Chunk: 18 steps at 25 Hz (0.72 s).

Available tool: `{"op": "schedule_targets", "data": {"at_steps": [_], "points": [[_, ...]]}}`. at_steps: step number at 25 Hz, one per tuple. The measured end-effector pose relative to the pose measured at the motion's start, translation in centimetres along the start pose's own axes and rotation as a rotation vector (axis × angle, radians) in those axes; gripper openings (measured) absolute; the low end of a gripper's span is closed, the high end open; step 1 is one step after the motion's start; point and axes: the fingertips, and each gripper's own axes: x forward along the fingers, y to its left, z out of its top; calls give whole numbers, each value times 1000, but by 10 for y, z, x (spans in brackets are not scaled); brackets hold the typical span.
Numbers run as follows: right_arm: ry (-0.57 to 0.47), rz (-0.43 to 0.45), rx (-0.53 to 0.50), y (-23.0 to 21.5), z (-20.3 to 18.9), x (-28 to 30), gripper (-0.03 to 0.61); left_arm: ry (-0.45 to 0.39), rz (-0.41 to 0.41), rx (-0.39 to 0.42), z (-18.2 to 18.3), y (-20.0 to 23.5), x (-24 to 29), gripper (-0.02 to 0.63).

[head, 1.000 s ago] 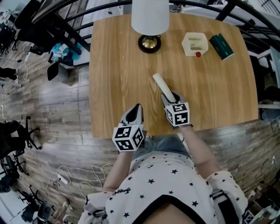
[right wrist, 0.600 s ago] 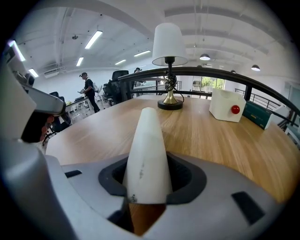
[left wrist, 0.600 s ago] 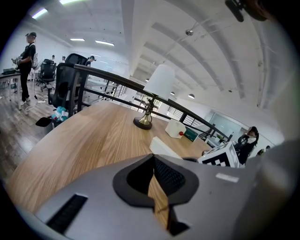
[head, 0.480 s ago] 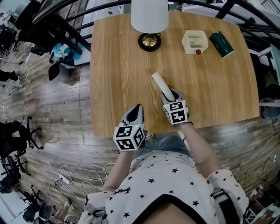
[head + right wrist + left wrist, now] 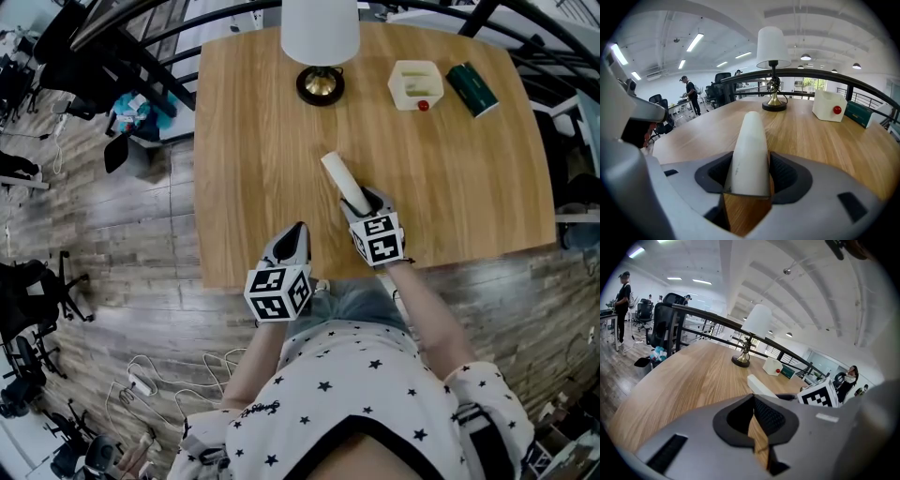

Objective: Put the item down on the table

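- Head view: the right gripper (image 5: 364, 202) is low over the near part of the wooden table (image 5: 253, 141). The white cylinder (image 5: 339, 178) runs from between its jaws away toward the table lamp (image 5: 320, 37). The cylinder looks to lie along the tabletop, though this steep view cannot settle contact. The left gripper (image 5: 297, 232) sits at the near table edge, well clear of the cylinder. A white box with a red knob (image 5: 416, 82) and a dark green box (image 5: 472, 89) stand far off to the right.
- Left gripper view: its jaws are closed together with nothing between them, so this gripper is idle. The white cylinder (image 5: 759, 386) shows just beyond, low against the wood, beside the right gripper's marker cube (image 5: 819, 394).
- Right gripper view: the jaws are opening with the white cylinder (image 5: 750, 140) between the pads. A thin strip of wood shows along its right side, so the pads look to be coming off it rather than pressing.
- Step in hand: I judge this to be the release that ends the put-down, with the cylinder about down on the table.
- Next move: spread the jaws fully, then draw the right gripper straight back along the cylinder's line without nudging it, since a round body may roll sideways.
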Motion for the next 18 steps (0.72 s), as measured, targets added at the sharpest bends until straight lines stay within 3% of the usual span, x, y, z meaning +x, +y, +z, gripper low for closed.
{"op": "schedule_targets", "data": {"at_steps": [18], "points": [[-25,-16,43,39,-9,-21,252,-2,-19,22,-17,7,-46,11]]}}
